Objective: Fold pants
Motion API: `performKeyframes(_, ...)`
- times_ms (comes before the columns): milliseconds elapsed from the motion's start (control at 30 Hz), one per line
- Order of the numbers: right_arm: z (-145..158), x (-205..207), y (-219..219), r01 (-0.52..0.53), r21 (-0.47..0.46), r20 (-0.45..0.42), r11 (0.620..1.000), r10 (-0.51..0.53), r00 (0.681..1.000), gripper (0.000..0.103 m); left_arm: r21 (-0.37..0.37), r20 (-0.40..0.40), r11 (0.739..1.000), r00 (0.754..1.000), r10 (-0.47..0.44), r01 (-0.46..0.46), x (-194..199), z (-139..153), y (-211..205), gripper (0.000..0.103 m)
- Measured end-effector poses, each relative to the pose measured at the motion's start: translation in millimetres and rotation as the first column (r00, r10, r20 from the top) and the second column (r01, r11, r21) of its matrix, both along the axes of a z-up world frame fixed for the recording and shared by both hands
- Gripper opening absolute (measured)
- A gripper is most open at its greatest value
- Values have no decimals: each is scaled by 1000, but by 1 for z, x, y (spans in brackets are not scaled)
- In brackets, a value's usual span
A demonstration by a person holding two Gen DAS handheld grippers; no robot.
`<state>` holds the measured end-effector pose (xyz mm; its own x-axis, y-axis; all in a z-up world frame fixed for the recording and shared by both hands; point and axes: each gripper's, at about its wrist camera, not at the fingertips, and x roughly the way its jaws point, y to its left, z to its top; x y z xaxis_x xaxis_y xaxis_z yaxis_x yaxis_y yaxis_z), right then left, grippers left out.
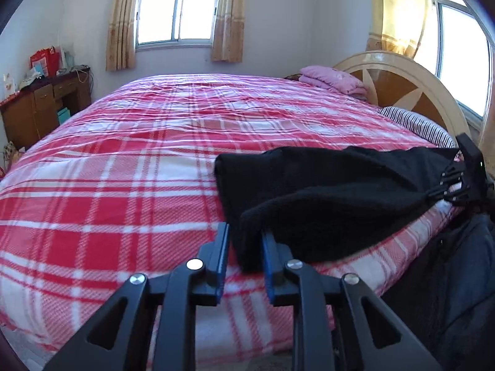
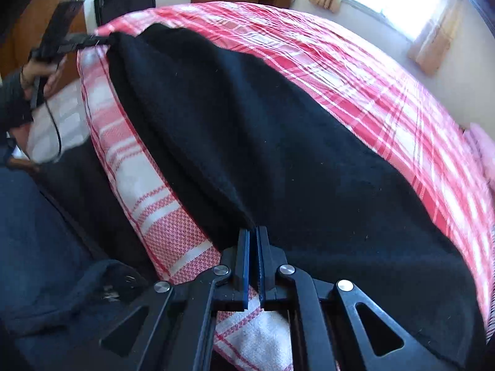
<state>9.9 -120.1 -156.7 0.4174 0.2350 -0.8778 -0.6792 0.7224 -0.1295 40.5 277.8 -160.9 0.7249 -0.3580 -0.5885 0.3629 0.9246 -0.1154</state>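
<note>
Black pants lie along the near edge of a bed with a red and white plaid cover. My left gripper has its fingers around one end of the pants, with cloth between the blue pads. My right gripper is shut on the other end of the pants. In the left wrist view the right gripper shows at the far right, pinching the cloth. In the right wrist view the left gripper shows at the upper left, holding the far end.
A pink folded blanket and a striped pillow lie by the wooden headboard. A wooden desk stands left of the bed. The person's dark blue clothing is beside the bed edge.
</note>
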Motion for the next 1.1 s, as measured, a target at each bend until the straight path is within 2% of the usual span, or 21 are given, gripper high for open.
performKeyframes(133,-3,1,-1,-3,4,-4,1000,3,1000,5,-34,-31,997,997,68,-69,-9,-1,25,29)
performKeyframes(233,-4,-2,-2,1,6,1,1000,-1,1000,5,-106,-40,985,990,132,-136,-6,5,46,29)
performKeyframes(267,-4,-3,-2,2,7,3,1000,-2,1000,5,-154,-50,977,989,143,-149,-1,9,50,29)
performKeyframes(367,-1,-6,-5,2,17,9,1000,-2,1000,5,-207,-63,972,993,97,-108,14,18,37,29)
performKeyframes(500,0,-3,-7,7,25,5,1000,-7,1000,7,-211,-131,976,991,32,-59,43,17,9,29)
performKeyframes(667,1,-1,-12,21,38,3,999,-21,1000,23,-205,-189,977,982,14,-54,74,5,-10,29)
performKeyframes(800,1,-2,-15,26,44,9,999,-26,1000,28,-206,-228,974,973,42,-91,80,-2,-5,30)
performKeyframes(933,2,-2,-15,28,50,14,998,-28,1000,28,-193,-229,971,969,93,-139,78,-2,3,52)
performKeyframes(1100,2,-1,-13,24,45,24,999,-26,999,29,-198,-203,973,976,76,-117,75,5,1,52)
